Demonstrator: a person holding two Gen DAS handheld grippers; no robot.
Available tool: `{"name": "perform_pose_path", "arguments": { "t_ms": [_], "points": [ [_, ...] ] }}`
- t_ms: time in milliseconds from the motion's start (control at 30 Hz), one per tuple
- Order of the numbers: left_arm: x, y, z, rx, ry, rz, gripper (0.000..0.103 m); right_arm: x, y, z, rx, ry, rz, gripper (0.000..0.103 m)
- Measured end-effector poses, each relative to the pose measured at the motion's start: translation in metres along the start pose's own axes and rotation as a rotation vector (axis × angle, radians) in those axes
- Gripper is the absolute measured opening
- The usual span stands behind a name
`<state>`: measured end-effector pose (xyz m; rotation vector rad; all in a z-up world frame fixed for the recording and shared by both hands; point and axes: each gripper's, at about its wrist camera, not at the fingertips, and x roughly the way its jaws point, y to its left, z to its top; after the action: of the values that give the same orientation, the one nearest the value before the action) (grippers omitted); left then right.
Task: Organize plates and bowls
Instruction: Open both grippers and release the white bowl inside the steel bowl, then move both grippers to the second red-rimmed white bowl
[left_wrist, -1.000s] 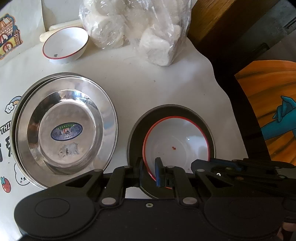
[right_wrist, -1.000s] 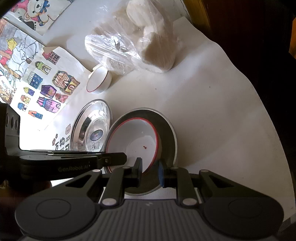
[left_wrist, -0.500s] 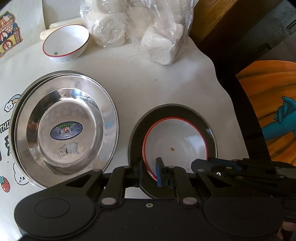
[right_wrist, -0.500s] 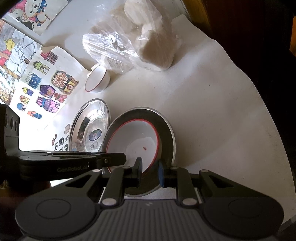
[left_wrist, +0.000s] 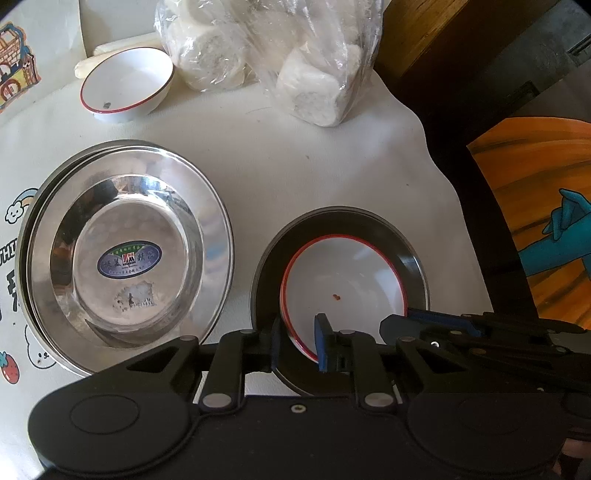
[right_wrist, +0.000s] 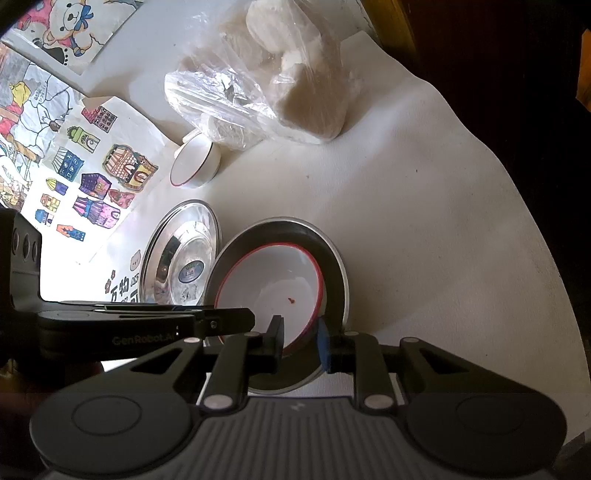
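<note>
Both grippers, left (left_wrist: 298, 341) and right (right_wrist: 301, 341), were clamped on the red-rimmed bowl (left_wrist: 343, 291) at its six-o'clock rim. It was seated in the dark plate (left_wrist: 413, 258).

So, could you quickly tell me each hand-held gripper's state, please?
Left hand-held gripper: shut on the red-rimmed bowl.
Right hand-held gripper: shut on the same bowl.

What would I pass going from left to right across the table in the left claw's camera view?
Stacked shiny steel plates → white red-rimmed bowl sitting in a steel plate → orange-and-blue picture.
</note>
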<state>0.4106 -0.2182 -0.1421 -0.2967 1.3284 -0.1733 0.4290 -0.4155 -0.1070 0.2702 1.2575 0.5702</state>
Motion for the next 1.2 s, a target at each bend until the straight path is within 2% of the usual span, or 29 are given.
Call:
{"name": "perform_pose_path", "arguments": {
  "t_ms": [200,333,567,600,700,767,833,900,933,967,1167,1200],
  "points": [
    [-0.004,0.0,-0.001,-0.005,-0.003,-0.01,0.025,-0.002,0.001,-0.001,-0.001,-0.005,-0.001,0.024],
    [-0.012,0.0,-0.003,-0.005,-0.017,-0.019,0.033,-0.006,0.001,-0.002,-0.006,-0.015,-0.002,0.026],
    [-0.033,0.002,-0.003,-0.013,-0.074,-0.013,0.041,-0.019,0.001,-0.003,-0.027,-0.045,-0.013,0.03],
    [-0.036,0.003,-0.003,-0.015,-0.083,-0.011,0.046,-0.021,0.001,-0.003,-0.029,-0.05,-0.014,0.031],
    [-0.045,0.003,-0.004,-0.021,-0.117,-0.009,0.059,-0.025,0.0,-0.003,-0.032,-0.067,-0.019,0.039],
    [-0.05,0.003,-0.006,-0.016,-0.146,-0.018,0.07,-0.028,-0.002,-0.004,-0.029,-0.074,-0.015,0.054],
    [-0.055,0.001,-0.006,-0.008,-0.17,-0.01,0.086,-0.03,-0.003,-0.004,-0.028,-0.079,-0.018,0.063],
    [-0.057,0.0,-0.006,-0.007,-0.184,-0.006,0.09,-0.031,-0.005,-0.004,-0.025,-0.085,-0.024,0.072],
    [-0.058,0.001,-0.007,-0.011,-0.188,-0.003,0.097,-0.032,-0.006,-0.004,-0.023,-0.089,-0.027,0.079],
    [-0.059,0.002,-0.007,-0.018,-0.194,-0.001,0.099,-0.033,-0.007,-0.004,-0.021,-0.093,-0.028,0.086],
    [-0.063,0.01,-0.007,-0.048,-0.194,0.024,0.102,-0.039,-0.014,-0.004,-0.001,-0.141,-0.015,0.103],
    [-0.063,0.012,-0.007,-0.051,-0.2,0.031,0.102,-0.04,-0.014,-0.003,-0.001,-0.152,-0.011,0.103]
  ]
}}
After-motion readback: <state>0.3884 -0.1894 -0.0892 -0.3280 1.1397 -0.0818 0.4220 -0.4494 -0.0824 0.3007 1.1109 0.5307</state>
